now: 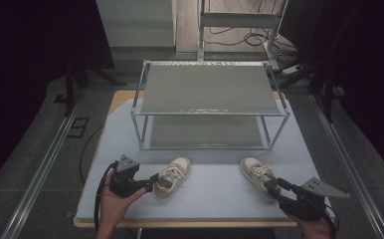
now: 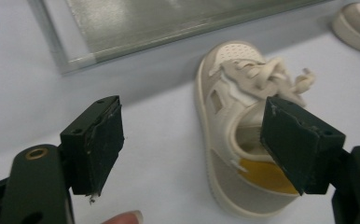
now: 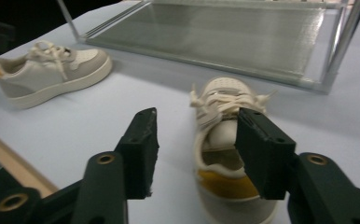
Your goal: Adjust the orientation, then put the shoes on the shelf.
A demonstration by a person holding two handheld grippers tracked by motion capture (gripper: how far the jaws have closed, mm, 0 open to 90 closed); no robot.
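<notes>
Both my tools are spread open: the left tool (image 1: pixel 152 180) at the left shoe's (image 1: pixel 172 178) heel, the right tool (image 1: pixel 278 189) at the right shoe's (image 1: pixel 258 176) heel. Next, I'd judge, each must close on a collar.

I see two cream-and-grey sneakers, both upright on their soles on the table, toes toward the rack: left shoe (image 1: pixel 173 178), right shoe (image 1: pixel 259 176) well apart. Laces loose, yellow insoles showing.
</notes>
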